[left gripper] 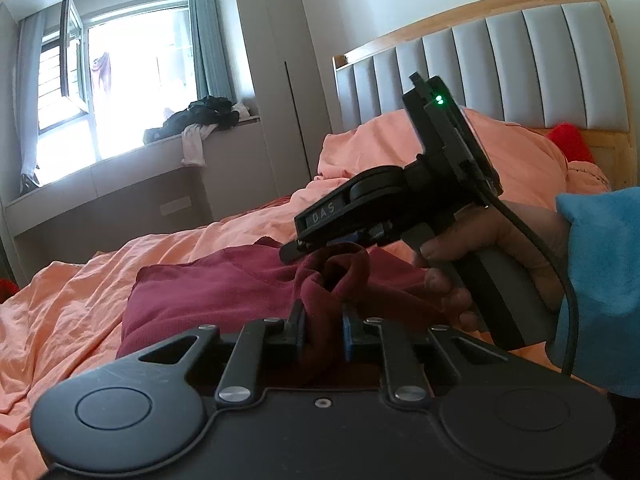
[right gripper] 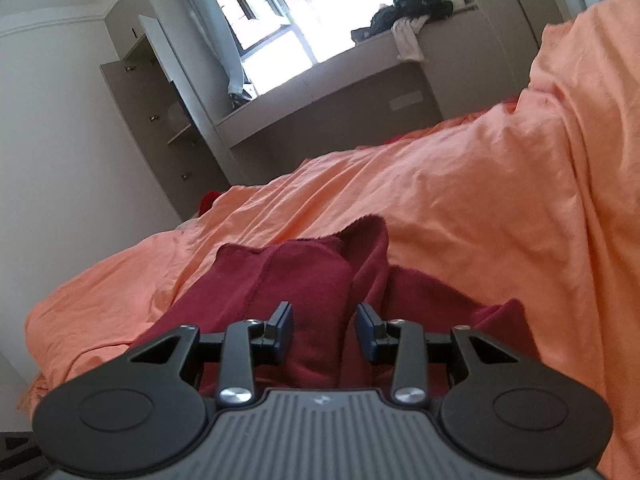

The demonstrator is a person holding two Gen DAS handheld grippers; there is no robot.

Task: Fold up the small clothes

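A maroon garment [left gripper: 208, 300] lies bunched on the orange bedcover [left gripper: 80, 292]. My left gripper [left gripper: 322, 332] is shut on a raised fold of it, and cloth fills the narrow gap between the blue pads. The right gripper [left gripper: 304, 246], held by a hand [left gripper: 500, 240] in a blue sleeve, hovers just beyond, with a loop of the cloth lifted under its fingers. In the right wrist view the right gripper [right gripper: 325, 330] has a thick ridge of the maroon garment [right gripper: 304, 276] between its pads, pressed from both sides.
The orange bedcover [right gripper: 460, 200] rises in a heap toward the padded grey headboard [left gripper: 500, 72]. A red item [left gripper: 568, 140] lies by the headboard. Dark and white clothes [left gripper: 204, 120] sit on the window ledge. A cabinet with an open door [right gripper: 160, 92] stands past the bed.
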